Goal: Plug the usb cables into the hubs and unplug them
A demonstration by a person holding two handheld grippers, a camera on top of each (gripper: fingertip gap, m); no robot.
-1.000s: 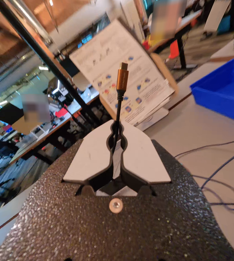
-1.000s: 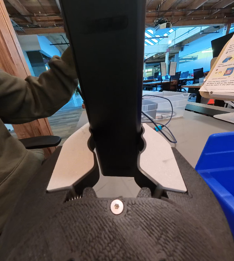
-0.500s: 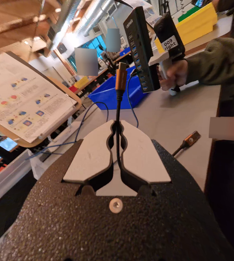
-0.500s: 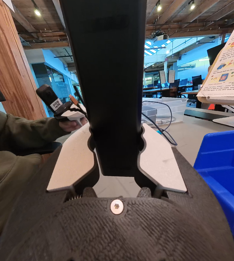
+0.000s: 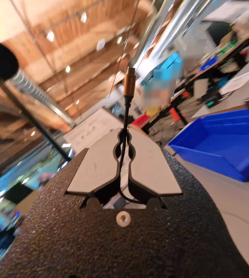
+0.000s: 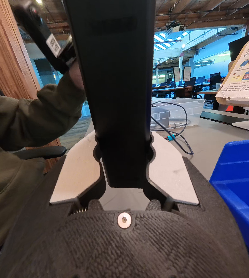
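My left gripper (image 5: 124,132) is shut on a thin black USB cable (image 5: 123,150); its orange-sleeved plug (image 5: 129,82) stands upright above the fingertips, held in the air. The view is motion-blurred. My right gripper (image 6: 123,138) is shut on a long black USB hub (image 6: 113,75) that stands upright and fills the middle of the right wrist view; I see only its plain back side. The left gripper's black camera body (image 6: 45,39) shows in the right wrist view, high at the hub's left edge, with an olive sleeve (image 6: 30,114) below it.
A blue bin (image 5: 220,141) sits on the grey table at the right and also shows in the right wrist view (image 6: 241,180). A clear tray (image 6: 181,111) with cables stands farther back. A blue cable with a teal plug (image 6: 172,137) lies on the table. An instruction sheet on a stand (image 6: 244,72) is at the right. The gap from one gripper's tips to the other's is roughly 25 cm.
My left gripper has swung quickly, its view turning from the hub toward the ceiling and blue bin, and it has risen close beside the hub's upper left. My right gripper holds the hub steady.
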